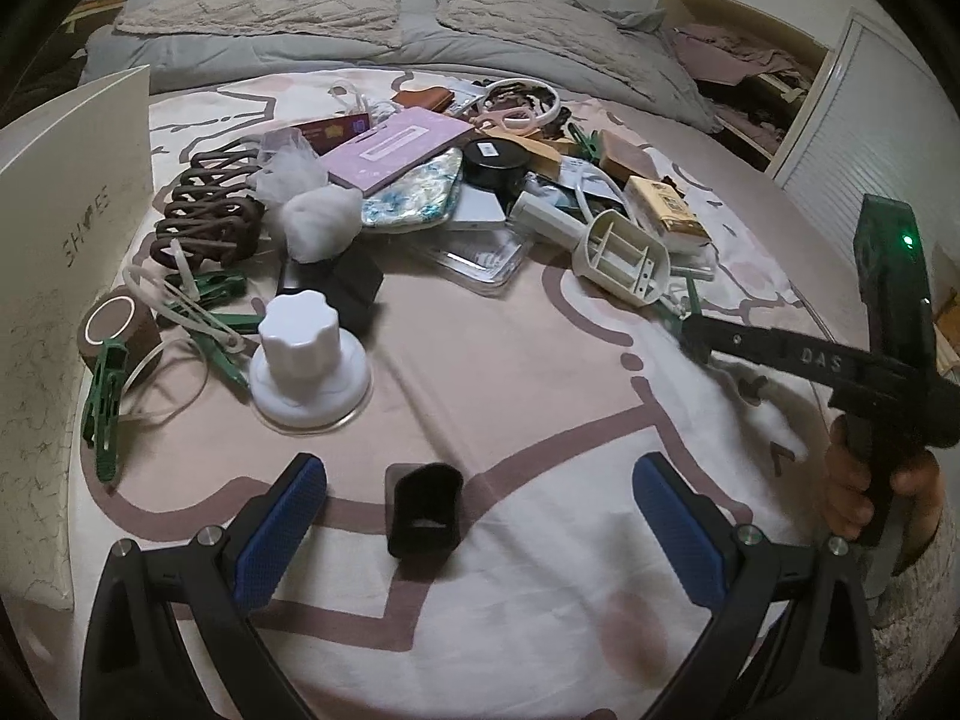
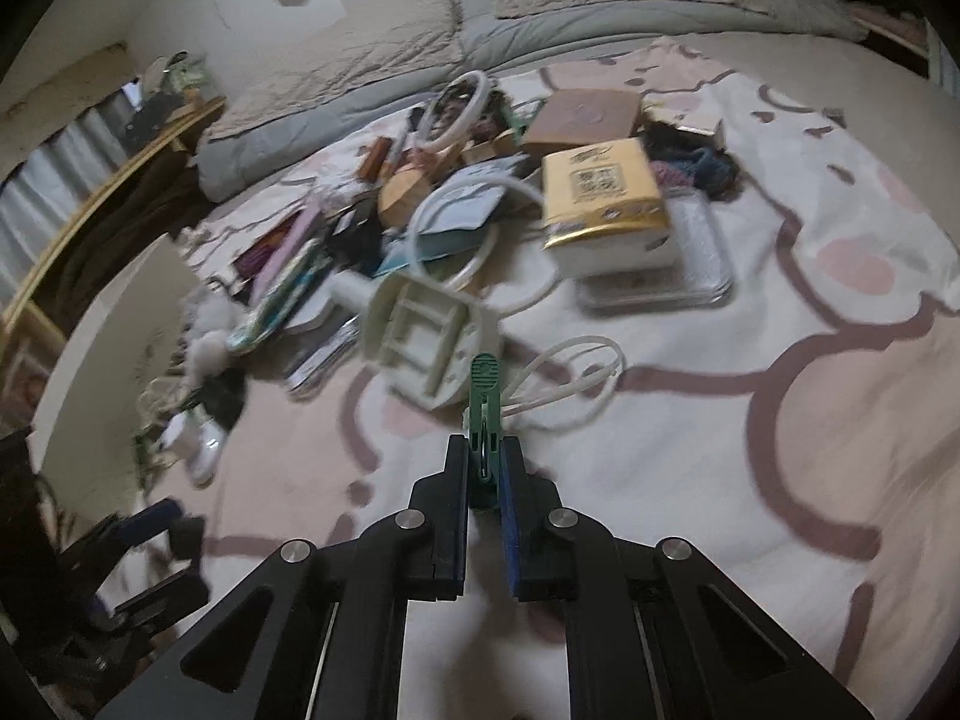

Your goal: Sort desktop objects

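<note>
My right gripper is shut on a green clothes peg, whose ridged tip sticks up past the pads beside a cream plastic frame piece. White cable ties trail from the peg over the bedspread. My left gripper stands open low over the spread, with a small black square sleeve lying between its blue pads, untouched. In the left wrist view the right gripper reaches in from the right toward the pile's edge.
A heap of mixed items fills the middle: purple box, black jar, yellow tissue pack, brown hair claw. More green pegs, a white knob and a tape roll lie left. A cardboard panel stands far left.
</note>
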